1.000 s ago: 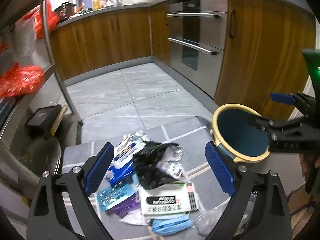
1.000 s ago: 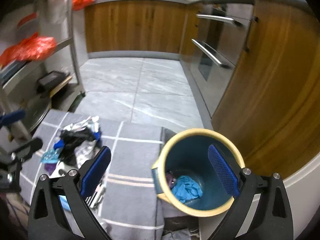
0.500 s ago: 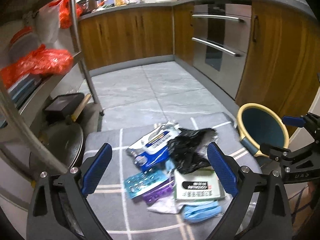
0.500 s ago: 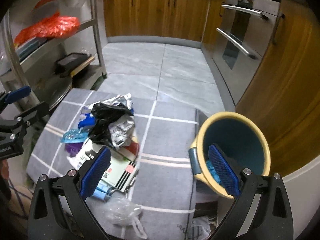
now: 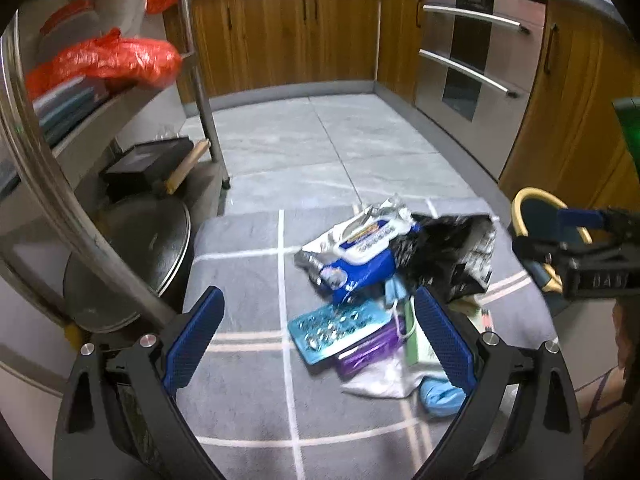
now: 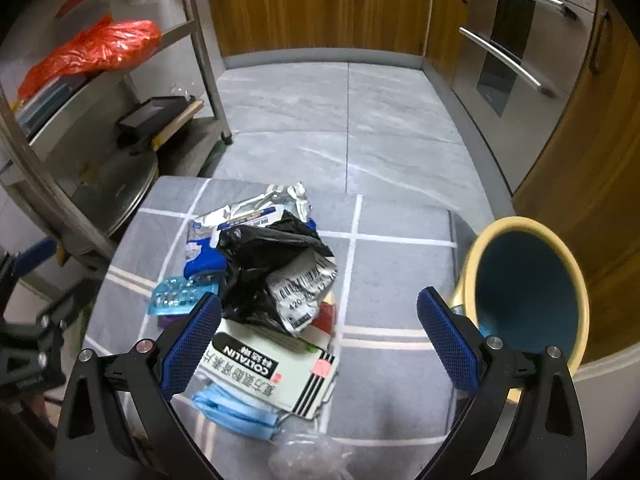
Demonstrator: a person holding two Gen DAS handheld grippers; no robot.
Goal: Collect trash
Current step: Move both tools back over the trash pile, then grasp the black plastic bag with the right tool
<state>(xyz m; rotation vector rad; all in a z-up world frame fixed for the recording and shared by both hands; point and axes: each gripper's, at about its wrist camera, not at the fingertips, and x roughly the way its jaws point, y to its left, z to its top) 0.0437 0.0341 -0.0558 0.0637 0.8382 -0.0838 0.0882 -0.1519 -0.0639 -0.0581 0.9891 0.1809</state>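
Right wrist view: the right gripper (image 6: 318, 332) hangs above a grey mat (image 6: 396, 272) with its blue-padded fingers (image 6: 446, 340) spread wide and nothing between them. Under it lies a heap of trash: a crumpled black plastic bag (image 6: 268, 268) with a barcode label sits on top, a white box printed COLTALIN (image 6: 272, 368) lies flat in front of it, a blue face mask (image 6: 236, 404) sticks out from under the box, a turquoise blister pack (image 6: 180, 296) lies at the left edge of the heap, and a blue and white wipes packet (image 6: 224, 232) lies behind the bag. To the right, at the mat's edge and apart from the heap, stands a bin (image 6: 532, 288) with a yellow rim and a blue inside, tilted toward the camera. In the left wrist view the left gripper (image 5: 316, 334) is also wide apart and empty, hovering over the left part of the same heap, with the blister pack just inside its right finger. A steel rack (image 5: 80, 216) holding an orange plastic bag (image 5: 116, 60) stands to the left, and wooden cabinets (image 5: 296, 36) line the far wall.
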